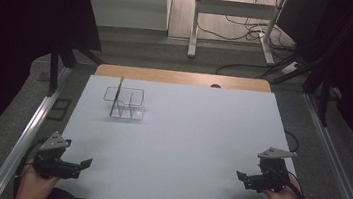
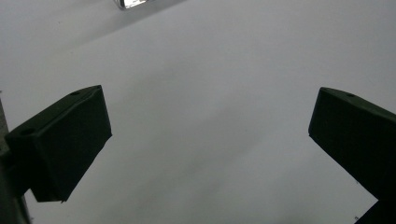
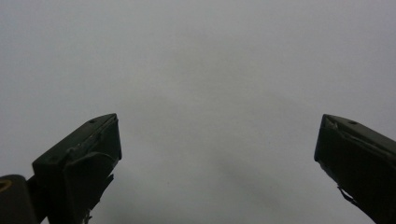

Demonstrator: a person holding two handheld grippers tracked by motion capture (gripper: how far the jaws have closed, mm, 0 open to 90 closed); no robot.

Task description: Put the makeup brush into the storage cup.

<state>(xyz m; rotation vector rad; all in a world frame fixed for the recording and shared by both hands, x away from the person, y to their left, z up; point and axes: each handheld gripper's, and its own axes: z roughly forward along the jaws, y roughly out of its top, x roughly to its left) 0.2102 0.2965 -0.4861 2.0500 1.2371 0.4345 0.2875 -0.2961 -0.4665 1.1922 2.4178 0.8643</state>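
Organizer, clear plastic, with compartments: I log it on the white table, toward the far left part of the top. Brush, thin, stands nearly upright in the organizer's left end, pale tip up. Left gripper: I see it at the table's near left corner, well apart from the organizer, on the near side of it; jaws spread wide, nothing between them. Right gripper: at the near right edge, farther still from the organizer; jaws likewise apart and empty. In the left gripper view, a corner of the organizer shows at the top edge.
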